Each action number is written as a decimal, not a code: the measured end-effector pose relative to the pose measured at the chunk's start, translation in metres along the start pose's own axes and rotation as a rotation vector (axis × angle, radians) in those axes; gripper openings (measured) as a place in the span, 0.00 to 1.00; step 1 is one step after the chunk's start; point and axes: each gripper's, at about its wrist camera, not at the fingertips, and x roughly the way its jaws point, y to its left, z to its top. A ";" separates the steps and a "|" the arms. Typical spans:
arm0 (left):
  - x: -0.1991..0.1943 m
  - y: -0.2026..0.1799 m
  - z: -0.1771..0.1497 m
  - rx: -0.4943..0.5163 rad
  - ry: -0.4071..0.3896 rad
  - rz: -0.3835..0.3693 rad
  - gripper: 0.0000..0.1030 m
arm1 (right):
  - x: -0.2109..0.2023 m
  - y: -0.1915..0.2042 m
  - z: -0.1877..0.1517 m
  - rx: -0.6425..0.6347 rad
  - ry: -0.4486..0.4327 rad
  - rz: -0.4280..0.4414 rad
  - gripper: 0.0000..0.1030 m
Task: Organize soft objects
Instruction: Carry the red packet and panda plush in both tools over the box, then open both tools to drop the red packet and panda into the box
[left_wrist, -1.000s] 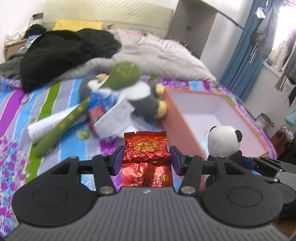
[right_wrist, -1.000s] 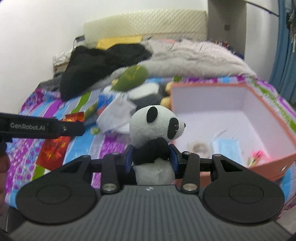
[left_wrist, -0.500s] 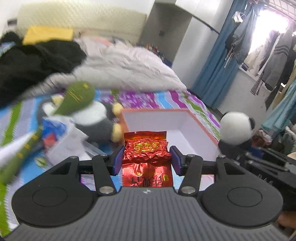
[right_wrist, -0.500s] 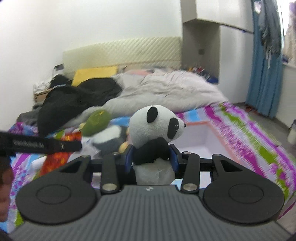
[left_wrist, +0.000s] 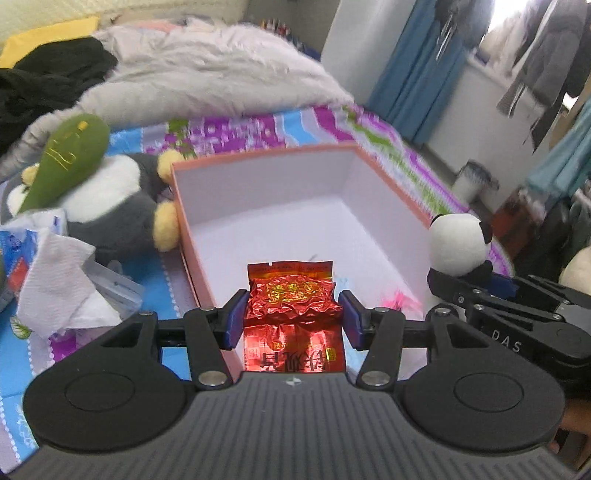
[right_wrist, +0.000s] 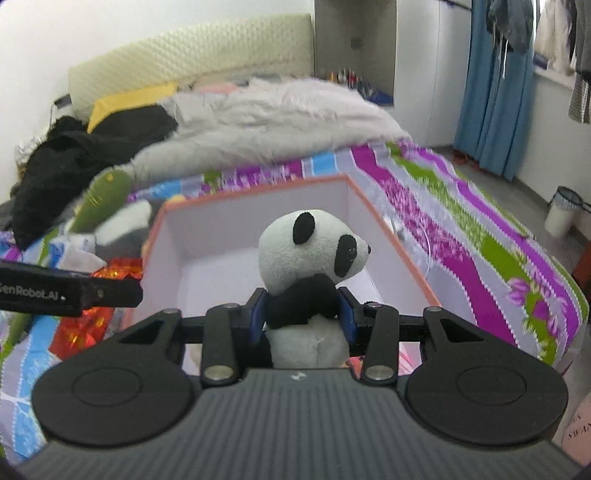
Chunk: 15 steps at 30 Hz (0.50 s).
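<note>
My left gripper (left_wrist: 291, 319) is shut on a red foil packet (left_wrist: 293, 295) and holds it over the near left edge of the open orange box (left_wrist: 266, 157). My right gripper (right_wrist: 301, 319) is shut on a small panda plush (right_wrist: 310, 251) and holds it upright above the box's near side (right_wrist: 255, 192). The panda also shows in the left wrist view (left_wrist: 458, 243), at the box's right rim. The left gripper and its packet show at the left of the right wrist view (right_wrist: 107, 273).
A grey and white penguin plush (left_wrist: 110, 206) with a long green plush (left_wrist: 66, 158) on it lies left of the box. Crumpled tissue (left_wrist: 55, 284) and packets lie beside it. Black clothes (left_wrist: 40, 85) and a grey blanket (left_wrist: 207, 77) fill the bed's far end.
Both grippers have moved right and forward with their loads, from beside the box to over its near part. The views now look down into the box.
</note>
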 end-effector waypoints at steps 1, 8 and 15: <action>0.008 -0.003 0.003 -0.003 0.022 -0.005 0.57 | 0.006 -0.002 -0.002 0.004 0.015 -0.006 0.43; 0.054 -0.013 0.008 0.010 0.128 0.016 0.57 | 0.029 -0.018 -0.015 0.021 0.089 -0.026 0.43; 0.062 -0.017 0.003 0.037 0.162 0.012 0.59 | 0.036 -0.025 -0.028 0.055 0.121 -0.027 0.44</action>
